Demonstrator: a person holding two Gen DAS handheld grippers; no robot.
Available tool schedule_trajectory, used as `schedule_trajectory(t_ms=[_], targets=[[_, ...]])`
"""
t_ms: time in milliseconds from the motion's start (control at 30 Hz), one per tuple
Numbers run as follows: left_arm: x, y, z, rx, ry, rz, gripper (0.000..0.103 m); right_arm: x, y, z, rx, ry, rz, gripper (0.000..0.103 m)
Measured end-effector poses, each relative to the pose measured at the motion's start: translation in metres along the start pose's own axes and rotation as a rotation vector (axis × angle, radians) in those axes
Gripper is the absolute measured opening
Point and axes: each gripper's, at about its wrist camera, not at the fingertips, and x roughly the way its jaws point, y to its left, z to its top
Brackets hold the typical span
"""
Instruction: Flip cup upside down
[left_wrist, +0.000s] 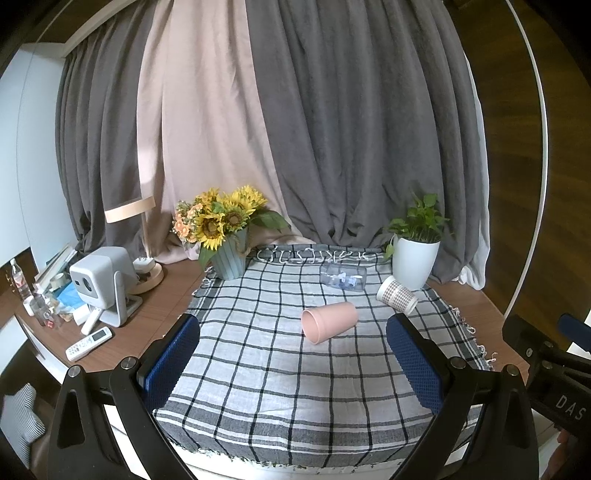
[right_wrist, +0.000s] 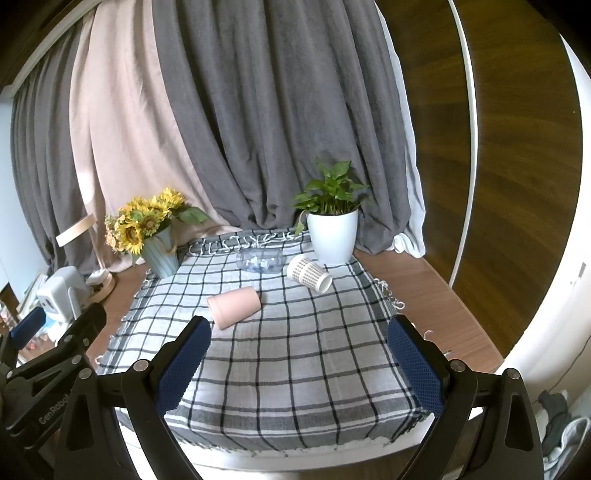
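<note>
A pink cup (left_wrist: 330, 321) lies on its side on the checked cloth (left_wrist: 280, 387), its mouth facing left and toward me; it also shows in the right wrist view (right_wrist: 234, 307). A white cup with grey dots (left_wrist: 396, 294) lies on its side near the white plant pot, also in the right wrist view (right_wrist: 309, 274). A clear glass (left_wrist: 343, 277) lies on its side behind them, also in the right wrist view (right_wrist: 260, 260). My left gripper (left_wrist: 293, 326) is open and empty, a short way in front of the pink cup. My right gripper (right_wrist: 299, 330) is open and empty, with the pink cup ahead to the left.
A sunflower pot (left_wrist: 229, 258) stands at the cloth's back left and a white plant pot (left_wrist: 415, 260) at the back right. A small projector (left_wrist: 101, 284), a remote (left_wrist: 88, 343) and clutter sit on the wooden desk to the left. Curtains hang behind.
</note>
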Motion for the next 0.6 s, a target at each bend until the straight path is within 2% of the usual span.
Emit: schedule_trajectory(t_ms=[600], targets=[[0.0033, 0.0015, 0.0015, 0.002, -0.002, -0.004, 0.103, 0.0027, -0.0009, -0.0012, -0.002, -0.005, -0.001, 0.097]])
